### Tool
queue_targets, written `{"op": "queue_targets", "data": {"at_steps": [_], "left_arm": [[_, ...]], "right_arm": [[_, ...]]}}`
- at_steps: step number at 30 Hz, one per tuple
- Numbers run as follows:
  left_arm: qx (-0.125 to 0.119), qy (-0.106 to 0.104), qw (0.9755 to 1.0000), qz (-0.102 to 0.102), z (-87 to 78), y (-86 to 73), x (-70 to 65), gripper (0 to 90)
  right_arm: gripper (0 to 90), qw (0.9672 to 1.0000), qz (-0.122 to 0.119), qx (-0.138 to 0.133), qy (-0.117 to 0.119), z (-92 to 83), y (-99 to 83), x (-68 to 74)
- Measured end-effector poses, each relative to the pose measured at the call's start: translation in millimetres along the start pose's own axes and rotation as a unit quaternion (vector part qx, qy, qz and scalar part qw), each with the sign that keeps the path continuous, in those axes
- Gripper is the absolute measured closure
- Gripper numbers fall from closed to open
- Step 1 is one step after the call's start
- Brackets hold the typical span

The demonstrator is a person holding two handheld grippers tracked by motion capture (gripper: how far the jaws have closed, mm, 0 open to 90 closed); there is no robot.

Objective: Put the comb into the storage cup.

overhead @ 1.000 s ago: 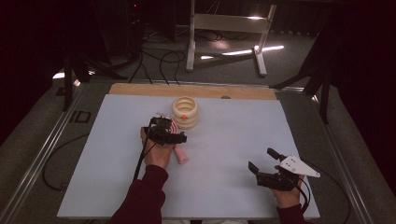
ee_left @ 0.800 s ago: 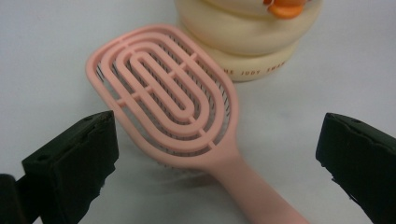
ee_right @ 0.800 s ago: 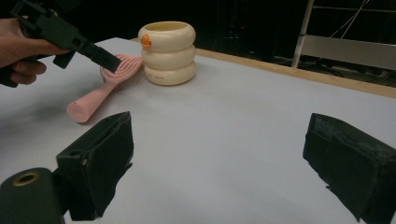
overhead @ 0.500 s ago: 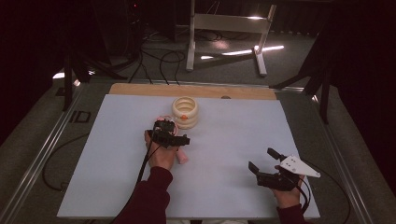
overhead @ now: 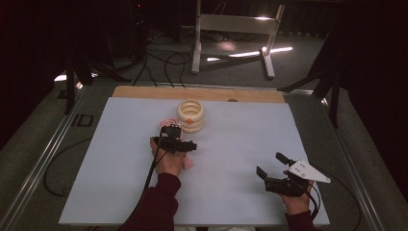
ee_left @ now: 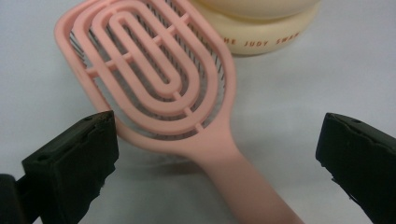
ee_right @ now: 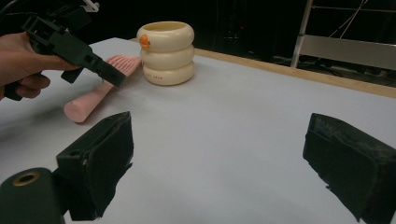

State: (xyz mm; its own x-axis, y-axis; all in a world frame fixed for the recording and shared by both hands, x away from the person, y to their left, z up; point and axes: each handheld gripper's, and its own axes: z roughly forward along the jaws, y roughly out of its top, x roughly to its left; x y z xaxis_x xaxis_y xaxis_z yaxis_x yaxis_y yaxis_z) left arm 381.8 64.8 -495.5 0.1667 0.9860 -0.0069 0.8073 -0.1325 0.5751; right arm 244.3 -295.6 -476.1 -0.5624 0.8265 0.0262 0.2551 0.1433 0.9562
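Left gripper [ee_left: 217, 154] hovers, jaws spread, above the pink hairbrush [ee_left: 187, 112]; right gripper [ee_right: 219, 163] gapes, empty

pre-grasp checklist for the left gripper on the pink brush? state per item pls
1. Left gripper open: ok, jaws spread wide.
2. Brush between the jaws: ok, neck centred, no contact yet.
3. Brush flat on the table: ok, handle points toward the gripper.
4. Clearance from the cream holder: not ok, brush head lies right next to its base; touching or not, cannot tell.
5. Right gripper out of the way: ok, open, far across the table.
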Motion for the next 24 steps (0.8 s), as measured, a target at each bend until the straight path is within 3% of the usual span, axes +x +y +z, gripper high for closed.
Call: {"op": "queue_targets", "data": {"at_steps": [12, 13, 16, 24], "left_arm": [[0.034, 0.021, 0.9991, -0.014, 7.1, -9.1, 1.6, 1.2], [0.035, 0.027, 0.999, -0.014, 7.4, -10.3, 2.1, 6.3], [0.036, 0.027, 0.9989, -0.017, 6.5, -13.4, 6.0, 10.7], [0.041, 0.015, 0.9987, -0.028, 1.4, -18.1, 18.1, 37.6]], "right_arm": [[8.9, 1.0, 0.0, -0.001, 0.0, -0.2, 0.1, -0.1], [8.9, 1.0, 0.0, -0.001, 0.0, -0.3, 0.2, -0.2], [8.8, 1.0, 0.001, -0.001, 0.0, -0.3, 0.2, -0.2], [8.8, 1.0, 0.0, 0.0, 0.0, -0.1, 0.2, 0.3]]}}
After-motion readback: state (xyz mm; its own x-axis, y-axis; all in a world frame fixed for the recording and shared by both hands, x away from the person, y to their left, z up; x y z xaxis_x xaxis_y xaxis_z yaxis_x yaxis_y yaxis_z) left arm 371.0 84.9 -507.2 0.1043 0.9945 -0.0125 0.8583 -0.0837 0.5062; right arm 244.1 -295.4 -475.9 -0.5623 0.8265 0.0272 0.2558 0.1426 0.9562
